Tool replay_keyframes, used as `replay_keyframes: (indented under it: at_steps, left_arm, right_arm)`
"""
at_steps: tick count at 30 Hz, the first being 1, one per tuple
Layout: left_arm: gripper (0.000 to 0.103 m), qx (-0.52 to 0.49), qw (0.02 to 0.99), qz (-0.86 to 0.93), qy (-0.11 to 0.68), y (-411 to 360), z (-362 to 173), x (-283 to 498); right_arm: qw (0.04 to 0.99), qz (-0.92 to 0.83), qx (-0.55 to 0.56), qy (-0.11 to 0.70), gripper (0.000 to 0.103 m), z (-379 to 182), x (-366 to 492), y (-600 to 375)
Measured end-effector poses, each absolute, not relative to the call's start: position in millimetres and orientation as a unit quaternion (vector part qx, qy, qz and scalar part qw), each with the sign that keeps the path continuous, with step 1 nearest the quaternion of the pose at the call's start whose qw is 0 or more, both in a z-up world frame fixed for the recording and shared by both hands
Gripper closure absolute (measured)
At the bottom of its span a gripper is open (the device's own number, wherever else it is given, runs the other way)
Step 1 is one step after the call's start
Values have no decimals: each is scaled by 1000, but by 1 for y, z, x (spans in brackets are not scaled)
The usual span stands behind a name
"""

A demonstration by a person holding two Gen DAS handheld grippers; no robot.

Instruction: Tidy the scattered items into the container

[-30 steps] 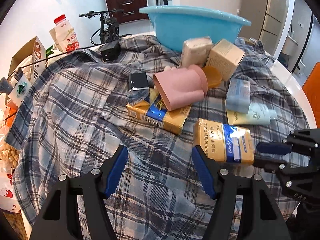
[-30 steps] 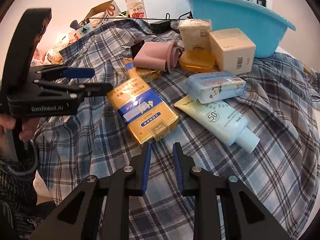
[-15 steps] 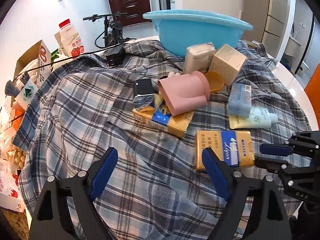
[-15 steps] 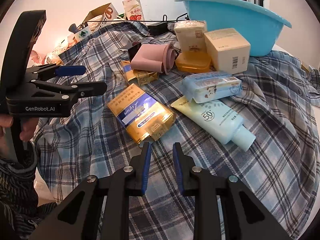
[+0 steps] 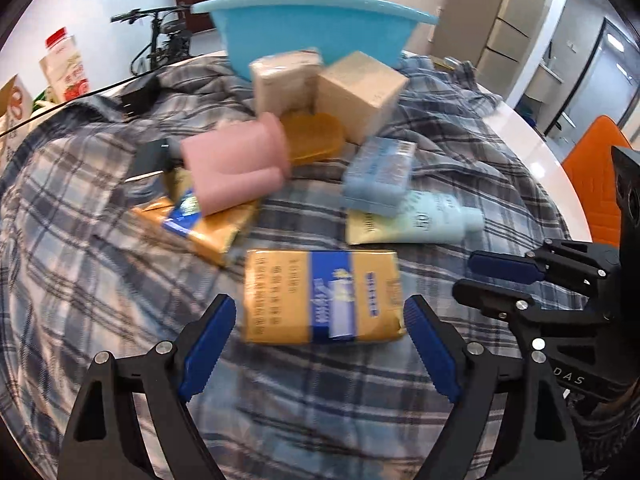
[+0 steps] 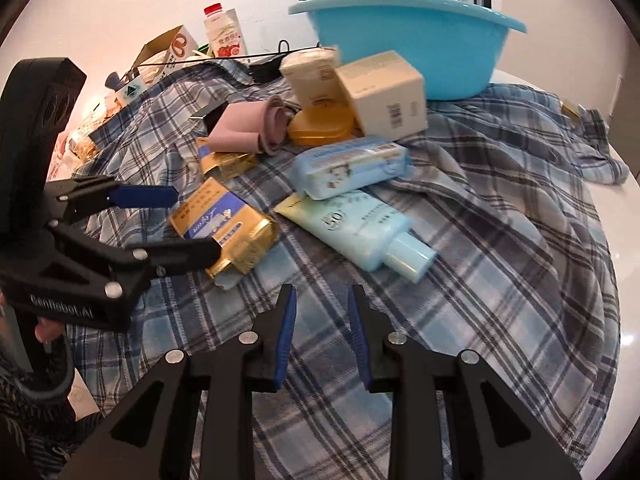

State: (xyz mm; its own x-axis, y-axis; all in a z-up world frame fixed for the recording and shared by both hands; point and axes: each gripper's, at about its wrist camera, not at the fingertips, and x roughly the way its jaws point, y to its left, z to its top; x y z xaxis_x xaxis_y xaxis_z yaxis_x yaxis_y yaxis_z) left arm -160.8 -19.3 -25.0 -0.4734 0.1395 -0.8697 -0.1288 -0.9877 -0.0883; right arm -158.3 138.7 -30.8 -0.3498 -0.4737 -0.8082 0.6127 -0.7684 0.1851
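Closer now, left gripper (image 5: 320, 340) jaws straddle blurred gold packet (image 5: 320, 296).

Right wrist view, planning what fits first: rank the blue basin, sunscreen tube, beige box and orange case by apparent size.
1. Blue basin
2. Sunscreen tube, though nearer the camera
3. Beige box
4. Orange case, partly hidden

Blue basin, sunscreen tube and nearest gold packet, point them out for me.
Blue basin (image 6: 420, 52): right wrist view, outer wall.
Sunscreen tube (image 6: 352, 228): right wrist view, printed body.
Gold packet (image 5: 320, 296): left wrist view, blue label band.
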Motion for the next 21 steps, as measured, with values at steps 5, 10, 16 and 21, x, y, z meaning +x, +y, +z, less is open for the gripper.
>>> replay_keyframes:
  at_steps: [5, 10, 16, 21]
  left_arm:
    - [14, -504, 66, 861, 8, -7, -30, -166]
    - [14, -505, 43, 862, 4, -13, -30, -171]
    - [14, -501, 45, 864, -4, -20, -23, -167]
    - [14, -511, 51, 858, -5, -19, -32, -172]
  right_arm:
    - [328, -823, 459, 69, 62, -29, -158, 148]
    - [324, -829, 452, 55, 46, -25, -157, 161]
    - [316, -833, 451, 48, 45, -24, -161, 165]
    - [319, -832, 451, 51, 45, -23, -159, 164]
